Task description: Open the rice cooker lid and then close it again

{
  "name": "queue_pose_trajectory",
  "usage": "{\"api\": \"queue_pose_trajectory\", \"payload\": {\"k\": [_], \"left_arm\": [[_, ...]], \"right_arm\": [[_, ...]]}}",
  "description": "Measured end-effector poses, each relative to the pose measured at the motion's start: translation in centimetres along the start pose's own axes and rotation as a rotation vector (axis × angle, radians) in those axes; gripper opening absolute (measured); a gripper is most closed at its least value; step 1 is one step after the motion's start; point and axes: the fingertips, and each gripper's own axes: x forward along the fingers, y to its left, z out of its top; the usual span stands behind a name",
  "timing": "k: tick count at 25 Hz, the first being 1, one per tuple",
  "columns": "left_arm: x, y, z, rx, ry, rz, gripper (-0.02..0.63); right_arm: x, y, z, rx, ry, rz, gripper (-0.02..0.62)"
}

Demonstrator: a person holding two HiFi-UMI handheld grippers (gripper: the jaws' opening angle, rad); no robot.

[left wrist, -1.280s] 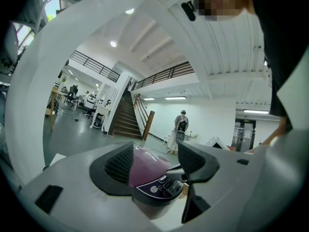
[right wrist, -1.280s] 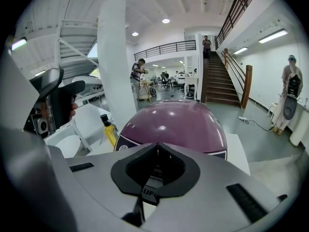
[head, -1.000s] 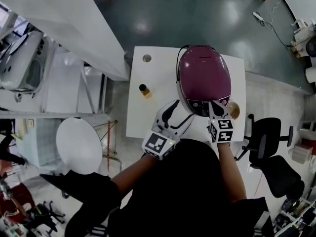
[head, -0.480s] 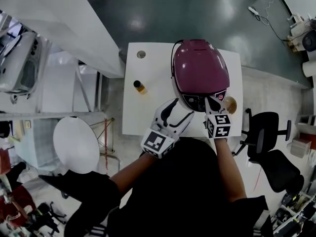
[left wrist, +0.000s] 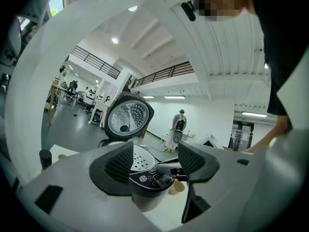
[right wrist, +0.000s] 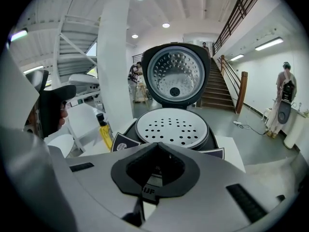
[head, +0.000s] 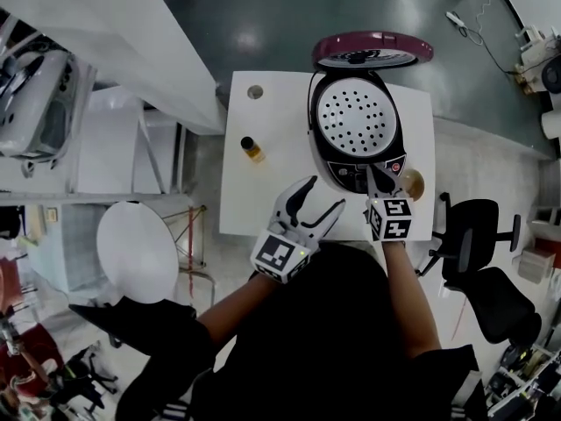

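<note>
Lid (head: 372, 51) stands upright at the back of the rice cooker (head: 351, 170), so the right gripper (head: 379, 181), jaws shut & empty at the cooker's front (left gripper (head: 316, 203) gapes wide, empty), should press the lid's top edge down firmly.

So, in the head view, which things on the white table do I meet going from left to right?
Yellow bottle → rice cooker's perforated plate → small tan cup.
</note>
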Motion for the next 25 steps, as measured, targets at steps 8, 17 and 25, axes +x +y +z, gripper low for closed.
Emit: {"api": "queue_pose_trajectory", "payload": {"k": [8, 17, 25], "left_arm": [[-0.7, 0.5, -0.8, -0.015, -0.003, 0.027, 0.264], [-0.3, 1.2, -0.4, -0.025, -0.026, 0.029, 0.264], [0.9, 1.6, 0.5, -0.004, 0.012, 0.003, 0.264]], "right_arm": [[0.1, 0.0, 0.0, -0.006, -0.006, 0.0, 0.0], [0.1, 0.0, 0.0, 0.018, -0.03, -0.003, 0.0], [-0.1, 0.0, 0.4, 0.051, -0.093, 0.04, 0.002]]}}
